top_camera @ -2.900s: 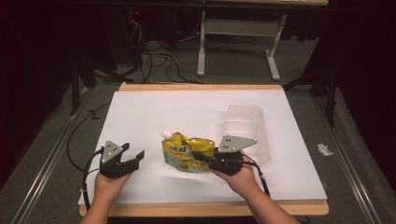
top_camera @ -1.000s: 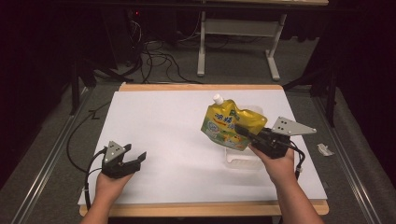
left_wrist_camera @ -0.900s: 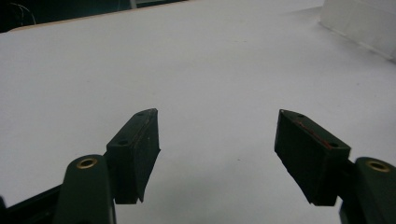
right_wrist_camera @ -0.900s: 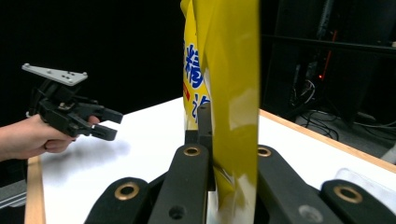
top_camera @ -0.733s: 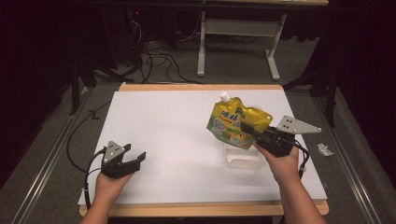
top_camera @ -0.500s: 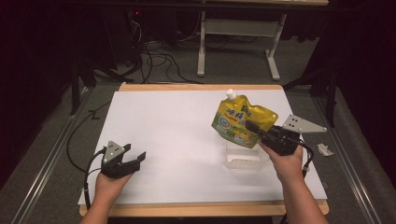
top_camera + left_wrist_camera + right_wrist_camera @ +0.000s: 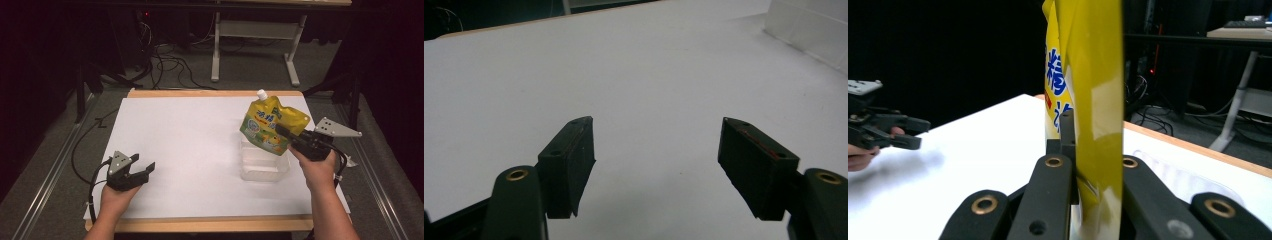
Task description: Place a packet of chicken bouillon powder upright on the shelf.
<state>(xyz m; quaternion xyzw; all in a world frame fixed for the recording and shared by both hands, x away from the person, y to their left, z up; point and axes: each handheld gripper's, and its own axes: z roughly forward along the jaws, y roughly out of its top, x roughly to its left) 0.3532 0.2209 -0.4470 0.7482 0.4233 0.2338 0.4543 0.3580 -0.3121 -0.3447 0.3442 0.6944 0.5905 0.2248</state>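
Wide bare white table (image 7: 190, 145) between grippers, clear plastic container (image 7: 264, 167) the lone obstacle at right.

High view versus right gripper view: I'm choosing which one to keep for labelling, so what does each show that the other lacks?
High view alone: the pouch's white cap, the clear tub under the pouch, both forearms, the floor cables.

Right gripper view alone: a close look at the right gripper with its jaws clamped on the pouch's edge.

Both: the yellow pouch held up off the white table, and the left gripper with jaws apart and holding nothing.
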